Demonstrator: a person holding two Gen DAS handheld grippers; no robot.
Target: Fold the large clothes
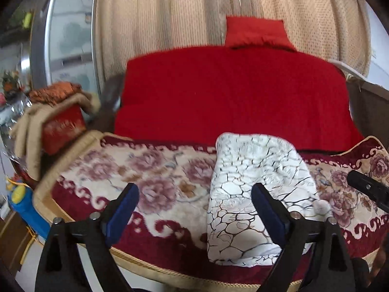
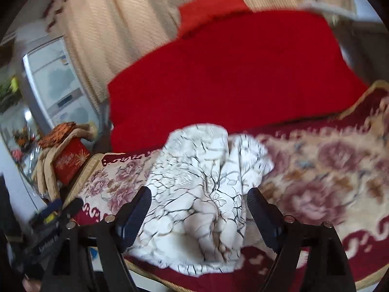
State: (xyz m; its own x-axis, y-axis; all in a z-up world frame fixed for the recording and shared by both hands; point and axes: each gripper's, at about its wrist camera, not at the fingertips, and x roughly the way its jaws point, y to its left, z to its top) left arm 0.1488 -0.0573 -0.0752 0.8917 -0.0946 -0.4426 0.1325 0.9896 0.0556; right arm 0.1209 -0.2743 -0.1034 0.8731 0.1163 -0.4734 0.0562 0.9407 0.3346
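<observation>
White crackle-print garment (image 1: pixel 257 194) folded on floral sofa cover (image 1: pixel 150 170), just beyond both tongs (left (image 1: pixel 194 209), right (image 2: pixel 199 209)), each spread wide, gripping nothing

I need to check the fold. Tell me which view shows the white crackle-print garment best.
The left wrist view: the white crackle-print garment lies there sharp, as a folded bundle on the floral blanket. The right wrist view shows the garment more centrally between the open fingers, but motion-blurred, so its edges are hard to read.

Bare floral cover (image 1: pixel 150 170) left of folded garment (image 1: pixel 255 194) — red cushion (image 1: pixel 231 97) behind
</observation>
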